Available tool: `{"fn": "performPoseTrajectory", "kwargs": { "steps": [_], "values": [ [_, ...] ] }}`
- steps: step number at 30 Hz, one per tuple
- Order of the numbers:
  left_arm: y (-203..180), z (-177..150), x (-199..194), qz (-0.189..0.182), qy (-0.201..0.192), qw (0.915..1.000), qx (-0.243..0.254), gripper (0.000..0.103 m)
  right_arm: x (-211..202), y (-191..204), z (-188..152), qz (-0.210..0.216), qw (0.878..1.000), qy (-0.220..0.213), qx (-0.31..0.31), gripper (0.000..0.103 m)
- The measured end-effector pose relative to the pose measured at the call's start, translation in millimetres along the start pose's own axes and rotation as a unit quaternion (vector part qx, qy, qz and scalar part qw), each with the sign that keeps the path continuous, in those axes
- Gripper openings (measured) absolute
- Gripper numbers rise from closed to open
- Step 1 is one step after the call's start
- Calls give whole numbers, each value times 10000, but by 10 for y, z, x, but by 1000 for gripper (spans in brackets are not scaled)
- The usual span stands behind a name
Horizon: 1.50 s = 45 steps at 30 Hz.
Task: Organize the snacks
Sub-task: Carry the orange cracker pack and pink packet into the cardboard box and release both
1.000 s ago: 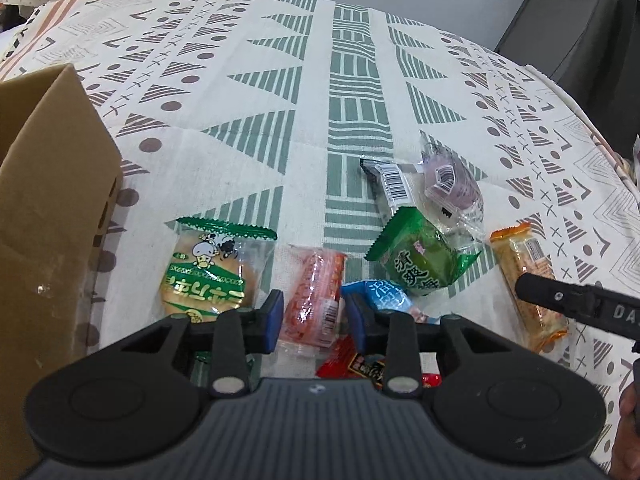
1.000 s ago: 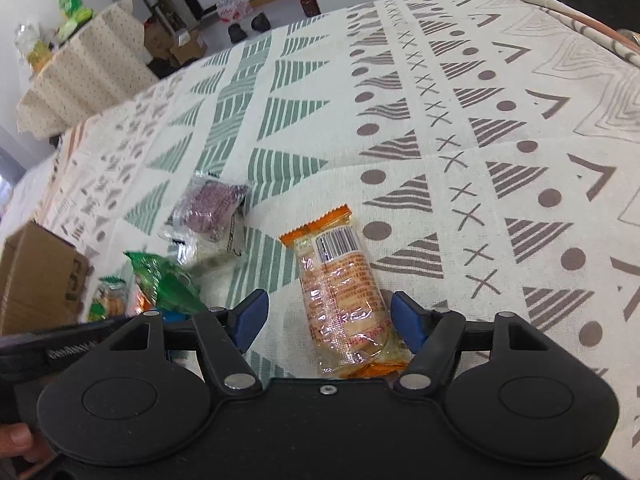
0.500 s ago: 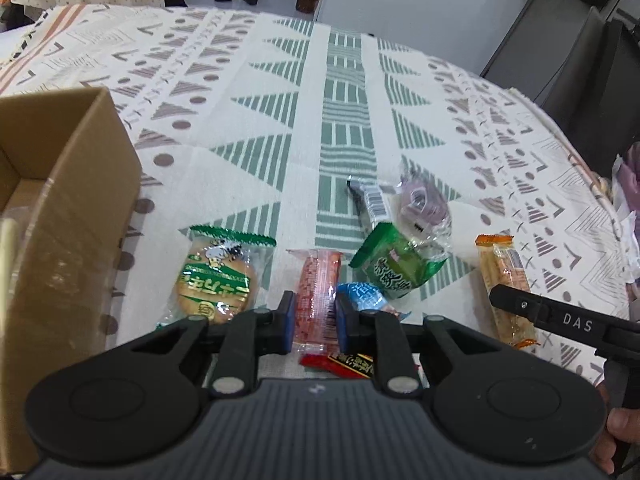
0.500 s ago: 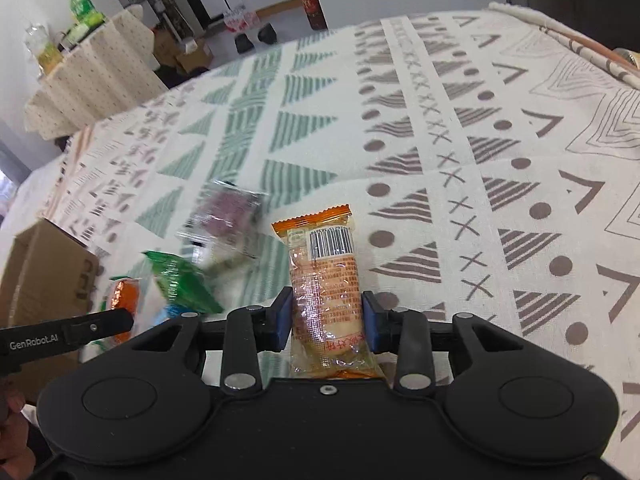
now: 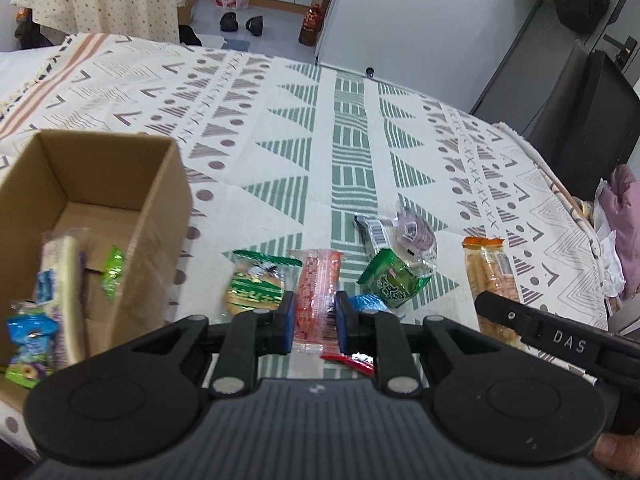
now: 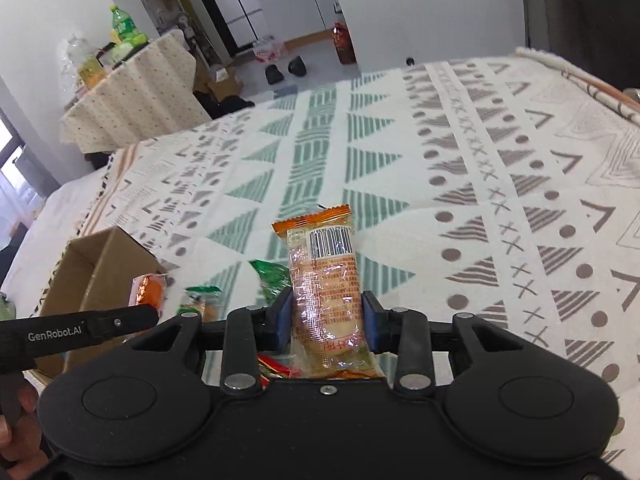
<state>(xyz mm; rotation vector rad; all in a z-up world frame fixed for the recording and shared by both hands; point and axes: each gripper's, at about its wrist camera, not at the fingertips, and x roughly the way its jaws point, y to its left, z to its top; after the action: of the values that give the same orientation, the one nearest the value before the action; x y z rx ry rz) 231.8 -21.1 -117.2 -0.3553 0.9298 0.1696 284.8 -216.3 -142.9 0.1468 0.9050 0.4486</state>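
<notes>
Between the blue pads of the right gripper (image 6: 325, 322) sits the orange biscuit pack (image 6: 326, 280), clamped at its middle. A second ago those jaws stood wide on either side of it as it lay on the tablecloth (image 6: 500, 184); now it sticks up clear of the cloth, barcode end pointing away. Just left, the left gripper (image 5: 313, 322) has likewise narrowed from wide to a snug hold on the pink sausage pack (image 5: 318, 288), which looks raised too. Both picks seem made, so the carry to the box comes next. Beside the sausage lie the round green cracker pack (image 5: 254, 288) and the green pouch (image 5: 392, 280). Farther left stands the cardboard box (image 5: 160, 208), open, with a few snacks already inside.
</notes>
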Motion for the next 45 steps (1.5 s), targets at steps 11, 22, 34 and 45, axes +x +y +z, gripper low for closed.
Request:
{"fn": "performPoseTrajectory", "kwargs": {
  "steps": [11, 22, 34, 45],
  "values": [
    [260, 44, -430, 26, -342, 9993, -148, 19, -151, 420, -32, 261, 9990, -341, -85, 35],
    [595, 139, -794, 134, -646, 9973, -328, 19, -121, 972, -162, 778, 9964, -313, -106, 35],
    [1099, 200, -928, 365, -665, 9947, -697, 19, -54, 1301, -172, 1027, 9942, -313, 72, 35],
    [1456, 179, -859, 385, -459, 9933, -986, 22, 53, 1753, -251, 1226, 9921, -182, -194, 35]
  ]
}}
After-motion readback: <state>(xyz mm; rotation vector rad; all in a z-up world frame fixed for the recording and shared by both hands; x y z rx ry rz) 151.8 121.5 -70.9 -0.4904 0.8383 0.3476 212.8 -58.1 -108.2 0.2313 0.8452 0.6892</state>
